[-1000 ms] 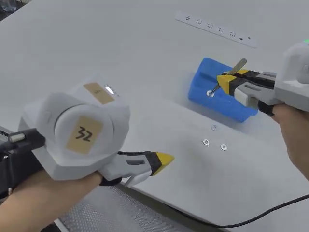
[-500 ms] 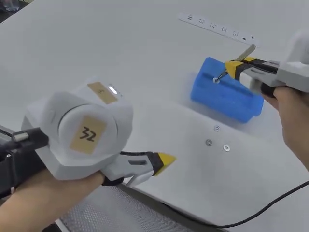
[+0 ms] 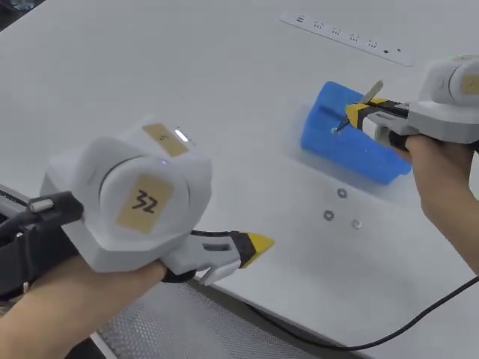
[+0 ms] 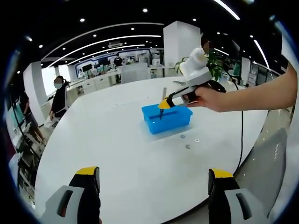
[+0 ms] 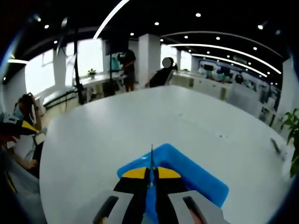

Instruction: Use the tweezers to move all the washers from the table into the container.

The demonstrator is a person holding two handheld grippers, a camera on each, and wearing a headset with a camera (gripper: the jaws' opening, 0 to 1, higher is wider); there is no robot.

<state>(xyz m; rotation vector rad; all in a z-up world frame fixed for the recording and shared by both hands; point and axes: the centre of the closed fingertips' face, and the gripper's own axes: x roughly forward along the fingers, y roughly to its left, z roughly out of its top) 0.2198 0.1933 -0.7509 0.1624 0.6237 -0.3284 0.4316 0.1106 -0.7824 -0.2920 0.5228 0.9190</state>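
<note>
Three washers (image 3: 328,215) lie close together on the table (image 3: 187,75), just beside the near wall of the blue container (image 3: 352,153); the right gripper (image 3: 352,117) is clamped on the tweezers (image 3: 373,93), whose tips point down over the container's hollow; whether a washer sits between those tips is too small to tell; if one does, the step in hand looks like the drop, and it would go best with the tips brought low inside the walls before the squeeze is eased, so the washer cannot bounce out; the easing should be slight, enough to part the tips without letting the tweezers slip from the jaws; the left gripper (image 3: 258,243) has its jaws spread wide with nothing between them, near the front edge and well apart from the container, free to steady it if it slides; the tabletop is white, smooth and matte, so thin washers will likely skid unless pinched squarely across the rim; a power strip (image 3: 348,39) lies at the far side and a dark cable (image 3: 419,329) trails over the near right corner; beyond is an open office with ceiling lights (image 5: 224,46), a white pillar (image 4: 182,39), a plant (image 5: 290,123) and people (image 5: 127,63) in the distance
</note>
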